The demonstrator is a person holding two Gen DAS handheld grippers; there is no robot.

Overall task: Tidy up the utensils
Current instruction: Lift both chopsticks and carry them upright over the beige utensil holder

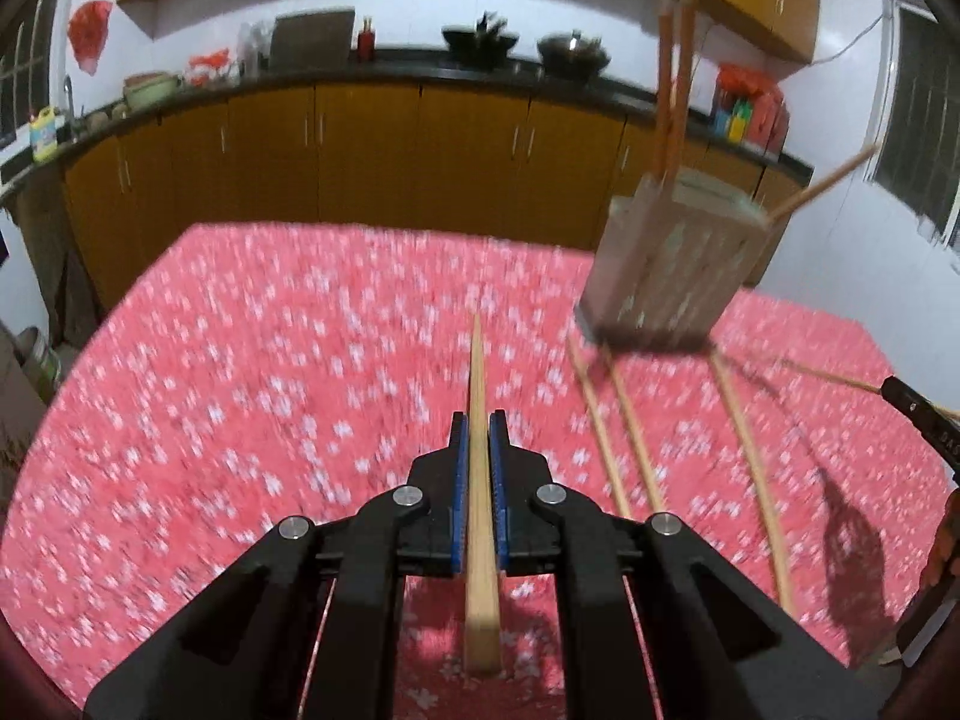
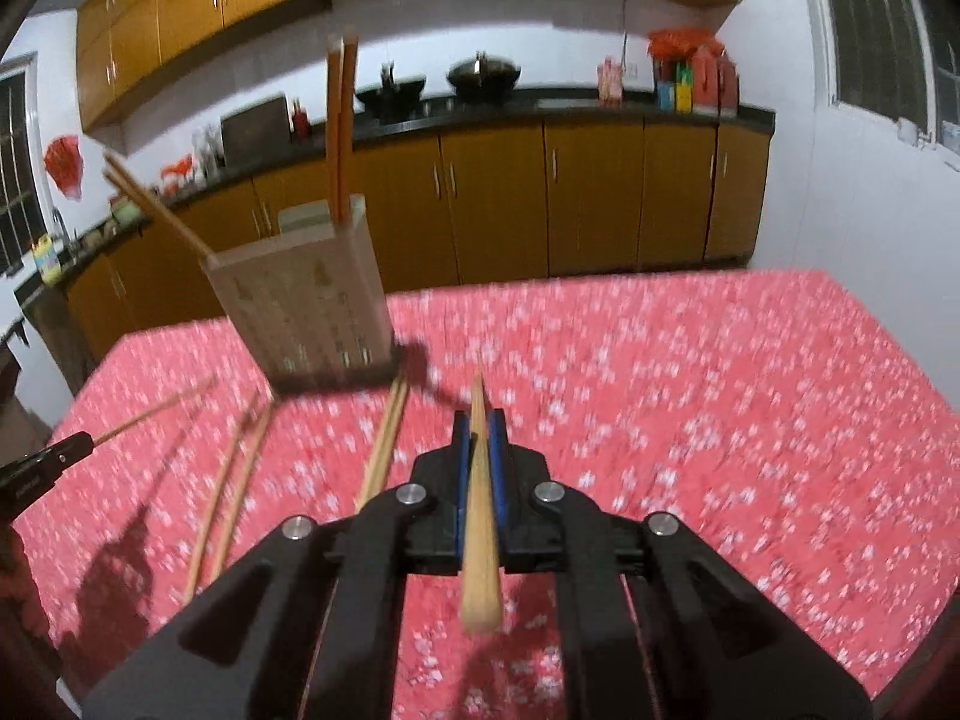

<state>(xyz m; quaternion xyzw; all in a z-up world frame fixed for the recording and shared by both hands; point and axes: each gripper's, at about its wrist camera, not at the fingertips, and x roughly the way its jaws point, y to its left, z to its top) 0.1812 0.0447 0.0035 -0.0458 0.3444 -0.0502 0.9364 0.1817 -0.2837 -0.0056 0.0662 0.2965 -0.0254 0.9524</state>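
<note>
Left gripper is clamped tight on a pale chopstick running straight out between its blue pads. Right gripper pinches its own chopstick the same way, tip forward. Beyond them, on the red flowered tablecloth, loose chopsticks lie flat just short of the holder. Further back stands the pale slotted chopstick holder, a reddish pair upright inside, others leaning out. Kitchen cabinets behind.

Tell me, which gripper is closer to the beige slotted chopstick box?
Right, probably. The right gripper has the beige chopstick box close ahead-left; the left gripper sees it farther ahead-right.
</note>
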